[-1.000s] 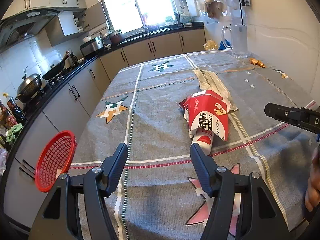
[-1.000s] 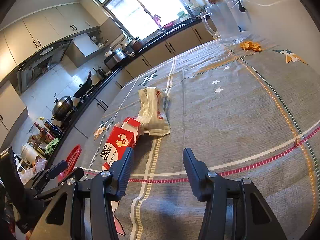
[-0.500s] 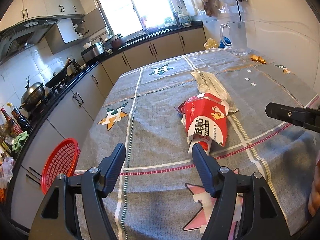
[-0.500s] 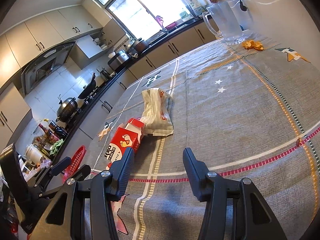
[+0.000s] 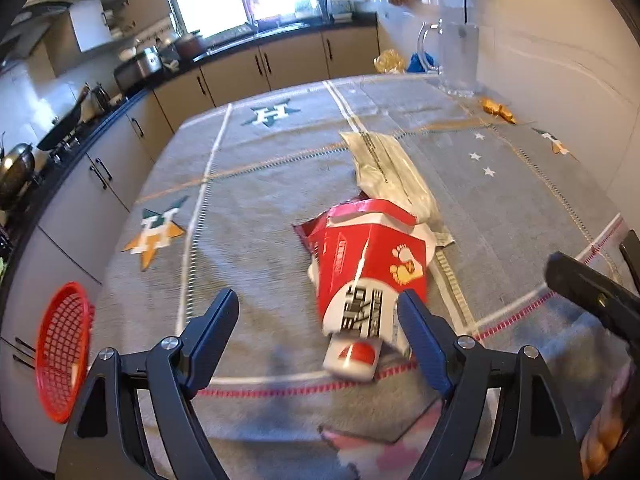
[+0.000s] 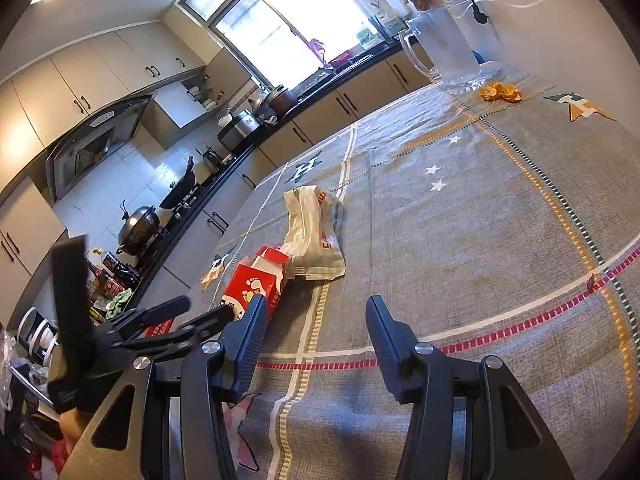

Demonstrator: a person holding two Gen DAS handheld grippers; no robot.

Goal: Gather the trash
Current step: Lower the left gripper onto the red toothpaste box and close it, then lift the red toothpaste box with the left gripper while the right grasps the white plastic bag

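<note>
Evidently lined up for a grab, the left claw (image 5: 316, 316) gapes wide, the red carton (image 5: 370, 276) just ahead between its fingers, while the right claw (image 6: 316, 322) waits apart, empty.

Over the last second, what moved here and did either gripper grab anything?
The left gripper advanced toward the red carton, which now reaches between its open fingers; nothing is gripped. The right gripper barely shifted and stays open. Carton, white bag and red basket stayed put.

Red-and-white carton (image 5: 370, 280): near end partly hidden behind the left gripper's (image 5: 318, 316) right finger; black lettering blurred. In the right wrist view, its lower end is hidden behind the right gripper's (image 6: 316, 322) left finger. Red basket (image 5: 60, 350): partly cut off at the tablecloth's (image 5: 260, 200) left edge.
</note>
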